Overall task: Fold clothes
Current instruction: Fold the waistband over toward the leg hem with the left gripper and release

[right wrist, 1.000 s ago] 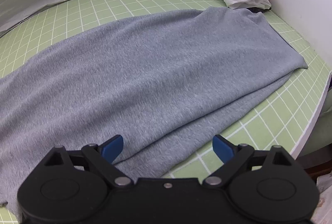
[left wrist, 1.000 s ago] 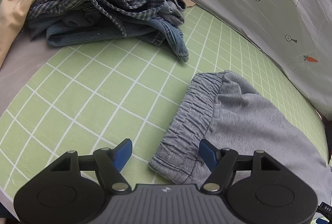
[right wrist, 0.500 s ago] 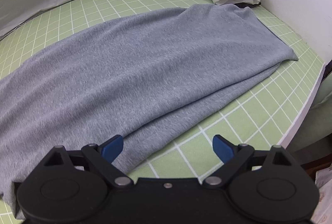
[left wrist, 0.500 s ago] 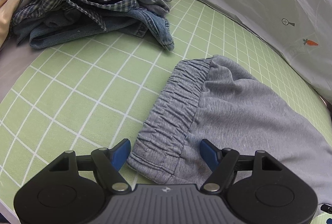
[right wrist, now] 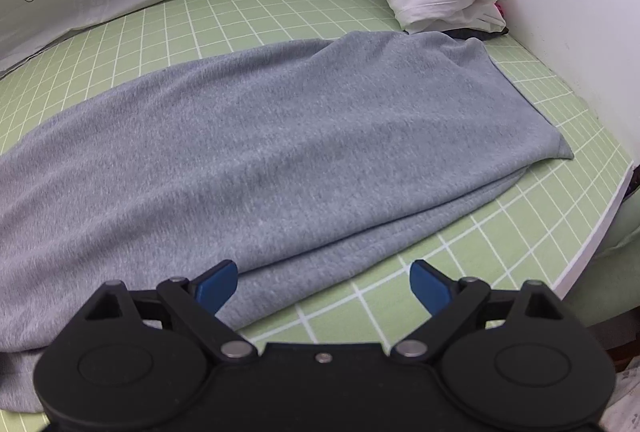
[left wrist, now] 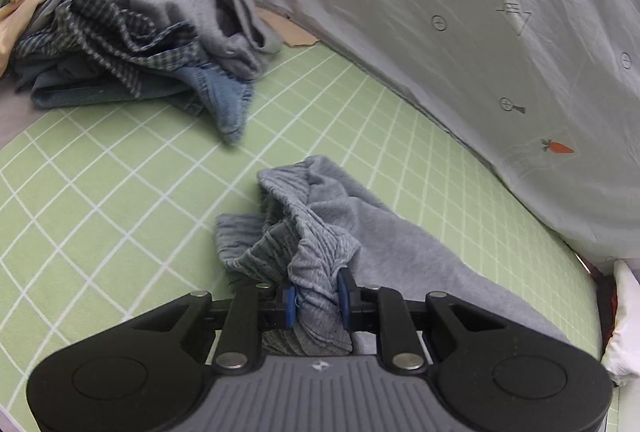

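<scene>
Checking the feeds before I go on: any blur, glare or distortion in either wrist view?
Left wrist: soft motion blur on the clothes pile and mat lines, though the left gripper pinching the grey pants' waistband is sharp. Right wrist: sharper, with even light and no glare on the pants. Both: fisheye bends the green grid mat.

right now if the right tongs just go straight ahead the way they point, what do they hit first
The right tongs, open, would most likely meet the near folded edge of the grey sweatpants lying on the green grid mat. Depth is hard to judge in this fisheye view, but nothing else shows in that line before the fabric.
</scene>
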